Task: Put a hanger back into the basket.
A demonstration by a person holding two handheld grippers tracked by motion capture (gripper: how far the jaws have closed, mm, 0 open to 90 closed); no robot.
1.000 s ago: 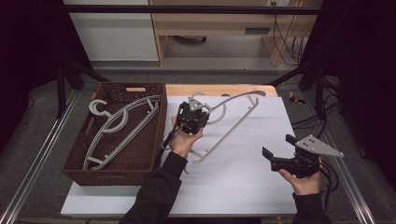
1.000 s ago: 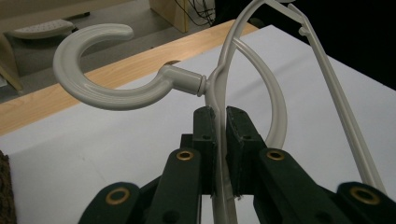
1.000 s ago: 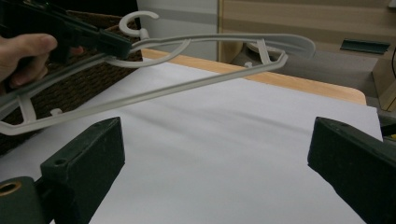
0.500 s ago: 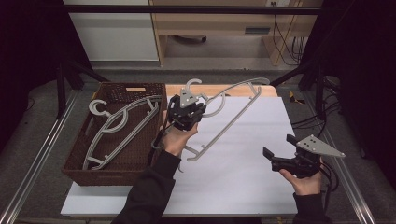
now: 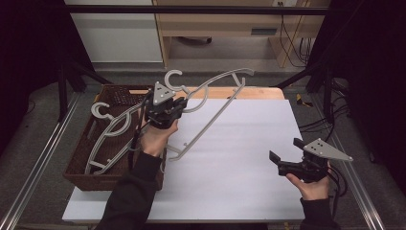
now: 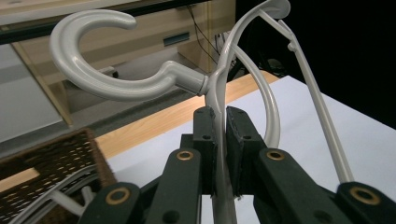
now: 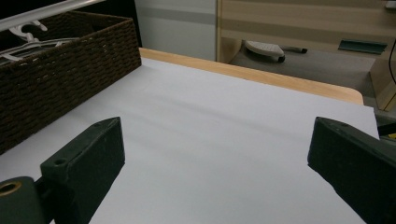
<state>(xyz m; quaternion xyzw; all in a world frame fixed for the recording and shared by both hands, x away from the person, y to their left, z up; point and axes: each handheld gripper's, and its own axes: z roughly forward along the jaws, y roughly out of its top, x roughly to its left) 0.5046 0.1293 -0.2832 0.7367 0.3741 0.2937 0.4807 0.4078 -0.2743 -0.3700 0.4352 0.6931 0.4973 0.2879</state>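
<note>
The counter (image 5: 249, 158) is covered by a white sheet, and a brown wicker basket (image 5: 81, 165) stands at its left edge. One grey plastic hanger (image 5: 112, 132) is already laid inside the basket. A second grey plastic hanger (image 5: 215, 103) is held clear of the counter, tilted, with its hook toward the basket and its lower bar end hanging just above the sheet.

The step in hand is judged to be the carry of the second hanger toward the basket. The left tool (image 5: 165, 106) is clamped on the neck of that hanger, just below the hook; in the left gripper view the pads (image 6: 207, 140) are seen pressed against the neck from both sides. The right tool (image 5: 286, 154) is held idle near the right edge of the counter, its jaws wide apart with nothing between them.

The next move is judged to require that the hanger be brought over the basket, levelled so that its long arm clears the near wall, and lowered beside the first hanger before the grip is released.

The lower part of the held hanger is hidden behind the left hand in the high view. The basket floor is largely obscured by its walls.
</note>
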